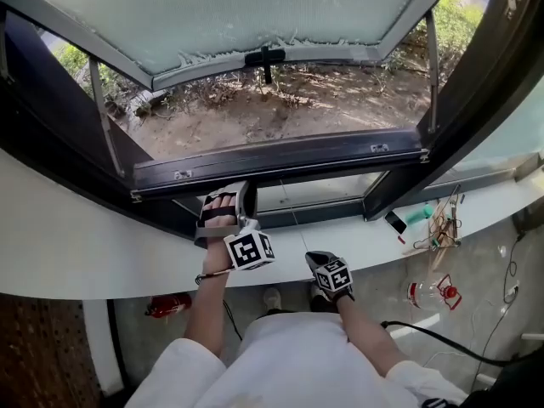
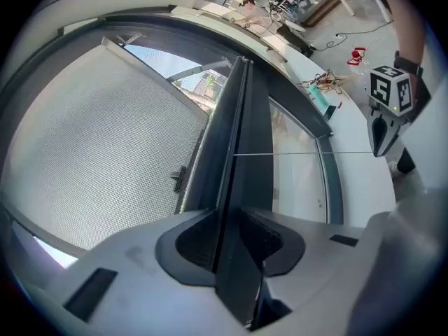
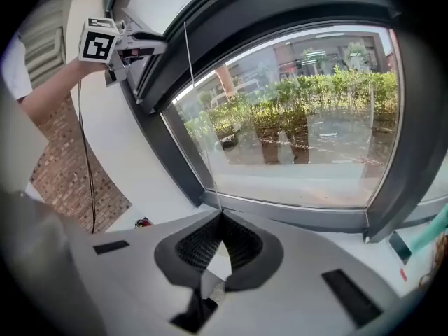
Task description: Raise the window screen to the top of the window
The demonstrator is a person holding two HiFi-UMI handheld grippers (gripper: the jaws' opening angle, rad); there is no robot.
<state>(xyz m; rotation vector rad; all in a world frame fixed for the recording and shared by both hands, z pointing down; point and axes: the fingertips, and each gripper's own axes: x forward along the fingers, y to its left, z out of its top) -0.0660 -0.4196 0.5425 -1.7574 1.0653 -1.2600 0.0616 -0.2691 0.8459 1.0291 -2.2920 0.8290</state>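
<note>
Left gripper (image 1: 228,192) clamped on the dark screen rail (image 1: 289,160). The rail lies low across the open window, just above the white sill (image 1: 93,245). Right gripper (image 1: 318,258): fingers together, pinching the thin cord (image 1: 294,218). I see a black cable (image 1: 442,337) trailing on the floor below.

Dark level bar of window screen (image 1: 280,161), low in window frame (image 1: 484,83), thin cord (image 1: 295,221) hanging beneath.
</note>
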